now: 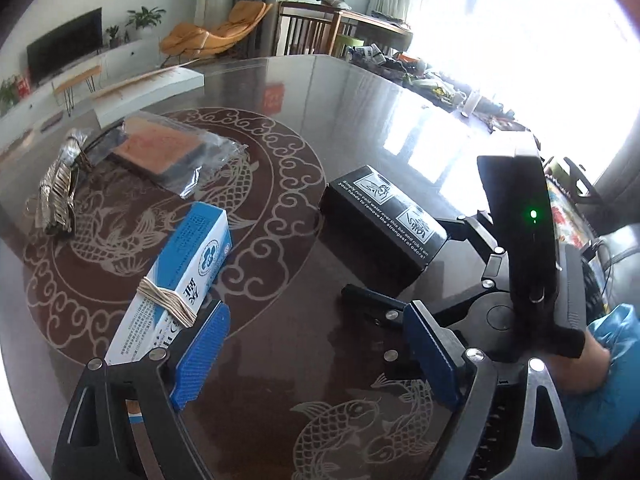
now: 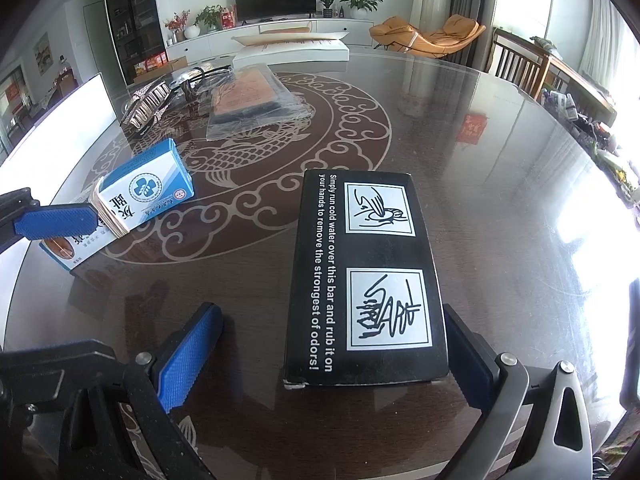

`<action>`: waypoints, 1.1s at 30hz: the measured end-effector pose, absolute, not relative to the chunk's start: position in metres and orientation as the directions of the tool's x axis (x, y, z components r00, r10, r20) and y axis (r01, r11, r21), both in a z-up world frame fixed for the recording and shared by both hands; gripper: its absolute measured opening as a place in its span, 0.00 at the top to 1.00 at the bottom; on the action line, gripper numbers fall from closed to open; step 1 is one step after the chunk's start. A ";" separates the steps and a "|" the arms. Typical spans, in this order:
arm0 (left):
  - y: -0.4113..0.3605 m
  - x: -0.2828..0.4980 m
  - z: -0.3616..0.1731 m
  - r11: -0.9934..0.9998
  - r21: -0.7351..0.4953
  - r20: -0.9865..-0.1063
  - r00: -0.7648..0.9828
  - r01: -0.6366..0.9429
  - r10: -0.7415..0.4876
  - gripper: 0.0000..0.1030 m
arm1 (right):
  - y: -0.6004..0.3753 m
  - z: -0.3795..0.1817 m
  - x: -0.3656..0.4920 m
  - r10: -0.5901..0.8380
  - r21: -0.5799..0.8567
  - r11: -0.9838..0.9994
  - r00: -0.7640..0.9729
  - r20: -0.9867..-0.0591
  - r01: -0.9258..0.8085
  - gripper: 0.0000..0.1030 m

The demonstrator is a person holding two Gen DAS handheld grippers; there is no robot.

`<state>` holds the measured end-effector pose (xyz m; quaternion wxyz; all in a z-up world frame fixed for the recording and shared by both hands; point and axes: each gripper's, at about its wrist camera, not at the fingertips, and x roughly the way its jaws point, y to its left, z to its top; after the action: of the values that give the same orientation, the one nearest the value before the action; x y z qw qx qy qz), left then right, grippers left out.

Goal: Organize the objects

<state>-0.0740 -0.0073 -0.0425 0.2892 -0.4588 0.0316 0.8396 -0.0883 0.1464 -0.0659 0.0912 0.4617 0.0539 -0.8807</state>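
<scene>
A black box (image 2: 366, 280) with white print lies on the dark table between the fingers of my right gripper (image 2: 332, 354). The jaws stand open: the right pad is against the box's side, the left pad is apart from it. The box also shows in the left wrist view (image 1: 382, 230). A blue-and-white box (image 1: 172, 284) bound with rubber bands lies just left of my left gripper (image 1: 316, 354), which is open and empty; it also shows in the right wrist view (image 2: 124, 204). A plastic-wrapped pink-and-black item (image 1: 168, 152) and a silver-wrapped bundle (image 1: 60, 184) lie farther back.
The round dark table (image 2: 500, 184) has a koi and cloud pattern. A white flat box (image 2: 292, 50) lies at its far edge. Clutter (image 1: 420, 76) lines the table's window side. A white panel (image 2: 60, 120) stands at the left.
</scene>
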 end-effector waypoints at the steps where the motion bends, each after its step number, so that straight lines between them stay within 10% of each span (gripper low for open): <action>1: -0.010 -0.074 -0.038 -0.834 -0.212 -0.781 -0.425 -0.509 0.458 0.14 | 0.146 -0.066 -0.088 -0.111 -0.010 -0.978 -0.557 -0.823 0.210 0.00; 12: -0.075 -0.118 -0.021 -0.984 0.080 -0.758 -0.651 -0.158 0.043 0.14 | 0.147 -0.066 -0.088 -0.111 -0.011 -0.978 -0.557 -0.823 0.210 0.00; 26: -0.020 -0.086 -0.060 -0.905 0.136 -0.824 -0.553 -0.403 0.123 0.13 | 0.147 -0.066 -0.088 -0.110 -0.011 -0.978 -0.558 -0.823 0.210 0.00; 33: -0.055 -0.119 -0.047 -0.955 0.115 -0.813 -0.579 -0.272 0.067 0.13 | 0.147 -0.066 -0.088 -0.110 -0.011 -0.978 -0.558 -0.823 0.210 0.00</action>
<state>-0.1187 -0.0549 -0.0474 0.0960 -0.4487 0.1144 0.8811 -0.0881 0.1466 -0.0658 0.0910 0.4613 0.0540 -0.8809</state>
